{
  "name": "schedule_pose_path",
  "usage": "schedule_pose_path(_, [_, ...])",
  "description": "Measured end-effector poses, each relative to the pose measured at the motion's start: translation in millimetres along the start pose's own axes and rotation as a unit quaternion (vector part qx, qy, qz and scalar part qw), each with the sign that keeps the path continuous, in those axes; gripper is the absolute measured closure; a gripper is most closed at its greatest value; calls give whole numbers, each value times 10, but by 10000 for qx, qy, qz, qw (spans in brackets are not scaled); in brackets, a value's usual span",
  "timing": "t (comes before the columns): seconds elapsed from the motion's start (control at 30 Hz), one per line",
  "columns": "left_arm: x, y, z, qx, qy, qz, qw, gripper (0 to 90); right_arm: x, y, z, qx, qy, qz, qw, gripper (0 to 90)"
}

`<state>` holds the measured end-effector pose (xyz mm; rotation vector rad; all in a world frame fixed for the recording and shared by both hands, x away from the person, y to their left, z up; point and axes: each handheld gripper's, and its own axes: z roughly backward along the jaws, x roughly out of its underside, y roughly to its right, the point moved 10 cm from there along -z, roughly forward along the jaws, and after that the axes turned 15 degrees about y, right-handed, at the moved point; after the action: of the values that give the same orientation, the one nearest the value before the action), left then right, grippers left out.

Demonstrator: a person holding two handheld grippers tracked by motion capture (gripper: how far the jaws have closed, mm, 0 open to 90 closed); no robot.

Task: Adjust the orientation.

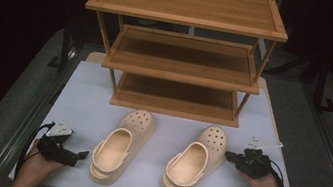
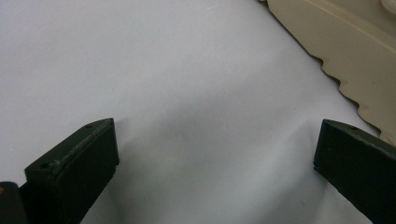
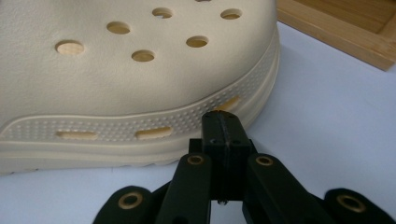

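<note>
- 2 cream-coloured perforated foam clogs lie side by side on the white table top point(image 1: 84, 90), toes pointing toward a 3-tier bamboo shoe rack point(image 1: 184, 50) that stands at the far end of the table.
- The left clog point(image 1: 121, 144) sits in front of the rack's left half, the right clog point(image 1: 197, 159) in front of its right half; both are on the table surface and apart from the rack.
- All 3 shelves of the rack are bare, so I judge that putting the clogs away has not begun: neither shoe is lifted or gripped.
- The right gripper point(image 3: 219, 122) has its 2 black jaws pressed together with nothing between them; its tip sits right at the dotted sole edge of the right clog near the toe, and contact cannot be told for sure.
- The left gripper point(image 2: 215, 140) has its jaws spread wide over bare table, with the scalloped sole edge of the left clog just beside its right-hand jaw, not between them.
- Left to do, as I read it: grasp each clog, carry it to a shelf and set it down.
</note>
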<state>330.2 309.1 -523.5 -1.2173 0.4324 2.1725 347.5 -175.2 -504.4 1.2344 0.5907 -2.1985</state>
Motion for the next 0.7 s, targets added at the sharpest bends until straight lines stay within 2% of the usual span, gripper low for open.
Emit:
schedule_pose_path(0.3, [0, 0, 0, -1, 2, 0, 10000, 0, -87, -3, -165, -141, -49, -40, 9999, 900])
schedule_pose_path(0.7, [0, 0, 0, -1, 4, 2, 10000, 0, -234, -13, -433, -214, -87, 65, 9997, 900])
